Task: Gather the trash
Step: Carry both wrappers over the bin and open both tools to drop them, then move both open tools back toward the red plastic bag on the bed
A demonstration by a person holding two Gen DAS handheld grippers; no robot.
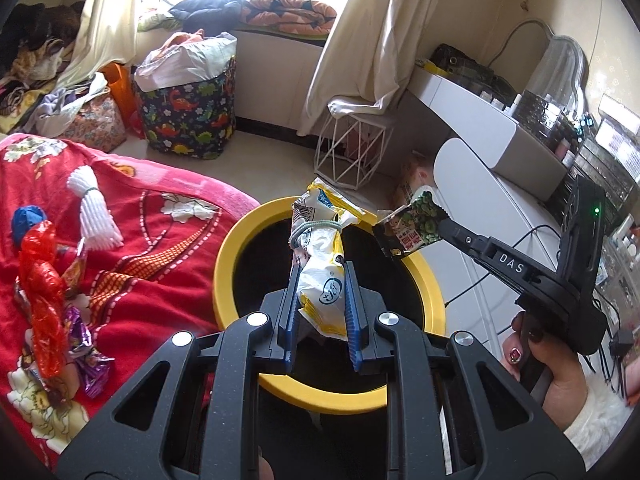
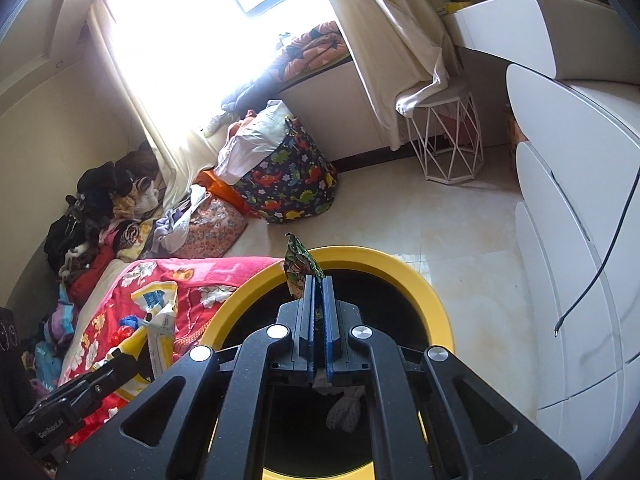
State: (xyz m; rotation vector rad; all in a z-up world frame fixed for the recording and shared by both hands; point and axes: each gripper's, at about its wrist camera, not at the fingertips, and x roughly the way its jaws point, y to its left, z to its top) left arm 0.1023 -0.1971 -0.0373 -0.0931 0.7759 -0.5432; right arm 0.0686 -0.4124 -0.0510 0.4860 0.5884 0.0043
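Note:
My left gripper [image 1: 320,270] is shut on a yellow-and-white snack bag [image 1: 322,280] tied with a cord, held over the yellow-rimmed bin [image 1: 228,264]. My right gripper [image 2: 316,282] is shut on a green snack packet [image 2: 298,266], also above the bin [image 2: 424,280]. In the left wrist view the right gripper [image 1: 440,226] holds that green packet [image 1: 414,226] at the bin's far right rim. The yellow bag also shows in the right wrist view [image 2: 160,320]. White crumpled trash [image 2: 346,410] lies inside the bin. Red [image 1: 42,292] and purple [image 1: 86,356] wrappers lie on the red blanket [image 1: 152,248].
A white tassel [image 1: 94,210] and a blue ball [image 1: 28,218] lie on the blanket. A dinosaur-print hamper [image 1: 188,120], a white wire stool [image 1: 352,152] and a white dresser [image 1: 500,200] stand around the tiled floor.

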